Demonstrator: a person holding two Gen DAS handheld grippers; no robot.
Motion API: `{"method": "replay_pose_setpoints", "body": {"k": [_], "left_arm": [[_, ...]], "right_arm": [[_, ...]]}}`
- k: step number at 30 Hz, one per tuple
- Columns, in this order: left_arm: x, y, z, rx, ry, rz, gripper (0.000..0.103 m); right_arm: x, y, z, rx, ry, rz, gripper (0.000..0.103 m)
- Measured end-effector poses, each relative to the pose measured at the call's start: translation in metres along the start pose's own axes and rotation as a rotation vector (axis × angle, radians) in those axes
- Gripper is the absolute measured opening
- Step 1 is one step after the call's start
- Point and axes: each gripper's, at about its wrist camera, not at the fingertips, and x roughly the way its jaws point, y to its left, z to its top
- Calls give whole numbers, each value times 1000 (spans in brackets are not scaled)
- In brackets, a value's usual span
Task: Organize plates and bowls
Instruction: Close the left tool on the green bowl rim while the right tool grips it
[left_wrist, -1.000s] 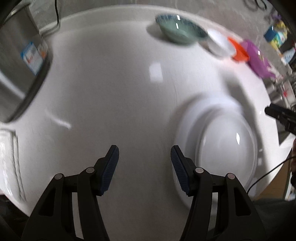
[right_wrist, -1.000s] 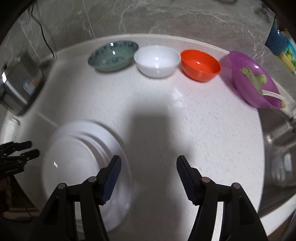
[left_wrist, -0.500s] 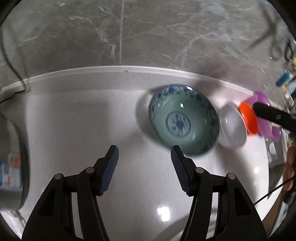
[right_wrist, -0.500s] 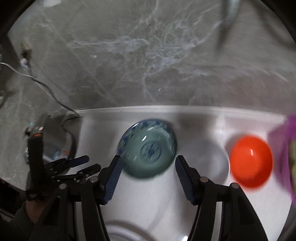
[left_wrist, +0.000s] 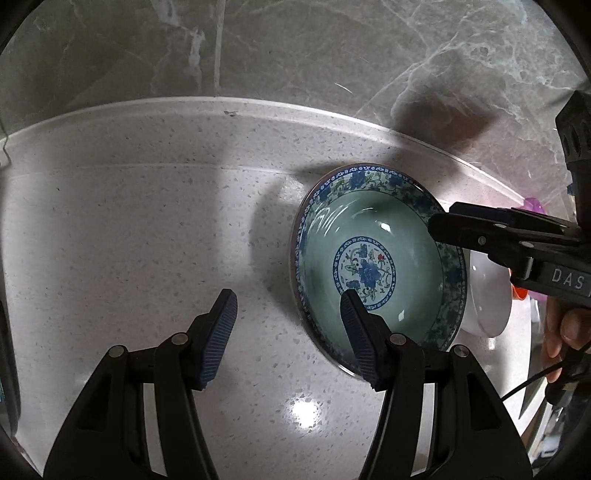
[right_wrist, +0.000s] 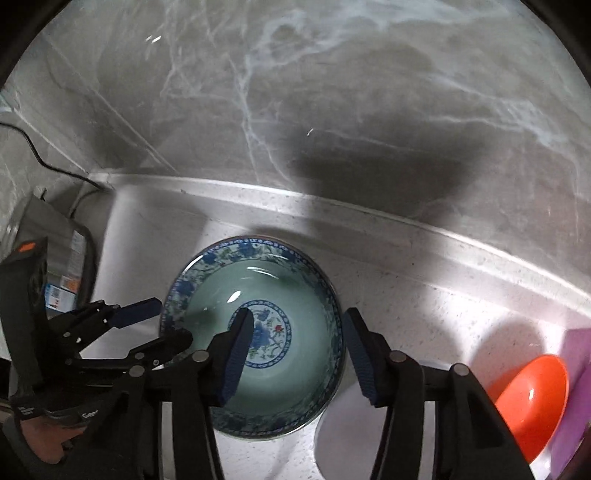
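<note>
Sitting upright on the bench (left_wrist: 129, 229), mouth up, the green bowl (left_wrist: 391, 236) w/ blue floral rim is round, so no long axis; it's near the back edge by the marble wall (left_wrist: 295, 48). Inside it looks empty, just a flower medallion at the bottom.

Left gripper (left_wrist: 288, 332) points steeply down at the bench; fingers spread, nothing between them. Its right finger (left_wrist: 356, 339) hangs over the bowl's near-left rim, the other is over bare bench. Contact w/ the rim can't be told.

Right gripper (right_wrist: 297, 354) also tilts steeply down, over the same bowl's right side. Its fingers have just been closing but stand apart: left finger (right_wrist: 238, 350) is over the bowl's inside, the right one outside the rim, so the right wall sits between them; prob. not pinched yet.

White bowl (right_wrist: 343, 432) touches or nearly touches the green one on its right, then orange bowl (right_wrist: 532, 398), then a purple dish (right_wrist: 578, 354) at the edge, contents not visible. Metal appliance (right_wrist: 48, 251) w/ a cable stands far left.
</note>
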Motion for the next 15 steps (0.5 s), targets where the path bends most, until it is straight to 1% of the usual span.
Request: {"method": "replay_pose_setpoints", "body": {"k": [2, 5, 6, 8, 10, 12, 13, 14, 15], "left_arm": [[2, -1, -2, -3, 4, -15, 48], [5, -3, -3, 8, 10, -10, 46], [6, -4, -4, 7, 10, -10, 46], [10, -5, -4, 2, 15, -17, 40], [13, -6, -3, -5, 17, -16, 40], [15, -7, -2, -6, 19, -21, 40], [16, -8, -2, -3, 22, -19, 37], [16, -8, -3, -2, 24, -17, 29], [18, -8, -4, -1, 28, -19, 26]], "right_arm": [[3, 3, 4, -1, 15, -15, 49], [3, 2, 8, -4, 8, -64, 47], [2, 0, 9, 10, 9, -68, 47], [3, -3, 11, 19, 20, -64, 47], [7, -2, 11, 2, 33, -88, 47], [12, -1, 10, -5, 51, -85, 47], [15, 0, 10, -5, 58, -83, 47], [17, 0, 8, -6, 63, -84, 46], [20, 1, 7, -7, 71, -84, 45]]}}
